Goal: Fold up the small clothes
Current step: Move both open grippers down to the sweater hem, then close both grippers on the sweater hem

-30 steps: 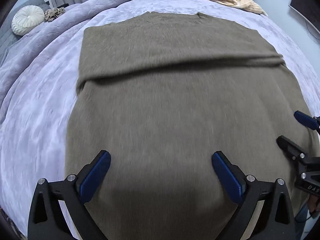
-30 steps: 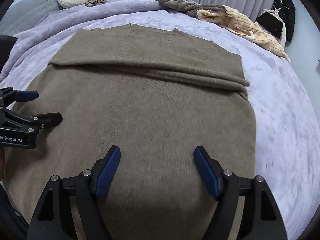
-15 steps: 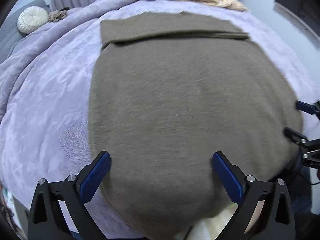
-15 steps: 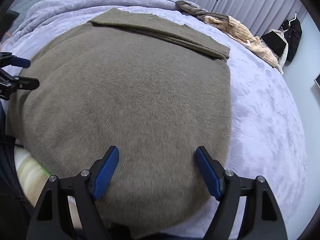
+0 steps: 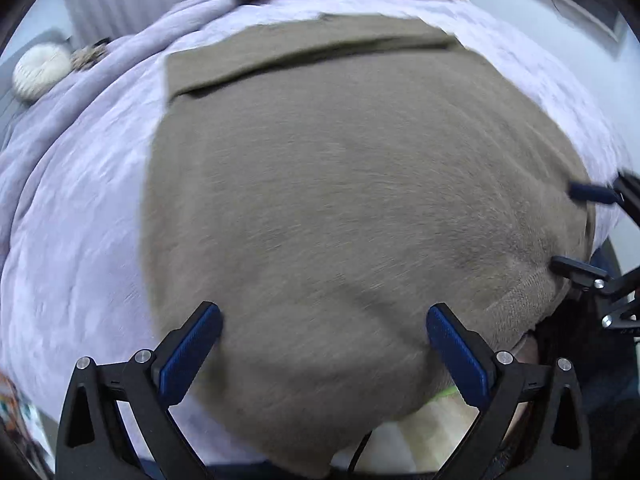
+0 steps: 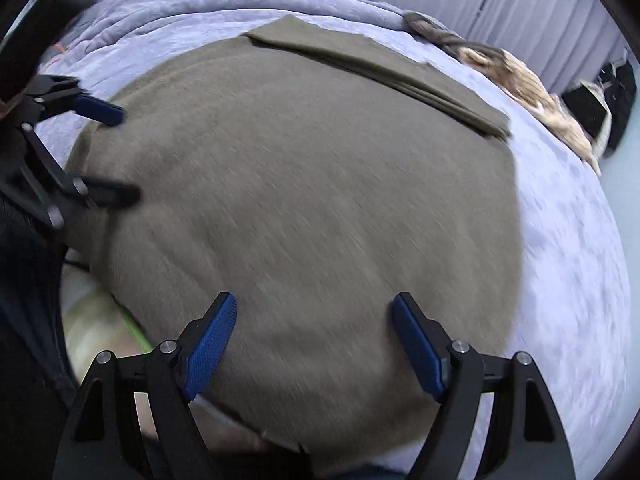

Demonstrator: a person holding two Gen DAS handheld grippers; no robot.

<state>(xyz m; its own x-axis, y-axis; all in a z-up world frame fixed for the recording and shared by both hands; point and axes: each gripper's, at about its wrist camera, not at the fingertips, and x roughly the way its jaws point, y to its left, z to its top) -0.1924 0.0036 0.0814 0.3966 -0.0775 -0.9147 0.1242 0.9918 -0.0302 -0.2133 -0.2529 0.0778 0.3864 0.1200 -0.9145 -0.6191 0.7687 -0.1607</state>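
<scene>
Lavender bedspread [image 5: 72, 208] under all | olive knitted sweater [image 5: 340, 200] flat, far edge folded | left gripper [image 5: 320, 356] fingers wide, empty | right gripper [image 6: 316, 344] likewise | both drew back to near hem since a second ago; next fold pending.

Olive-brown knit garment [image 5: 340, 208] spread flat across the lavender bed [image 5: 80, 208], far end folded over itself into a narrow doubled band, near hem hanging slightly past the bed's near edge, surface smooth with faint creases near its right corner.
</scene>
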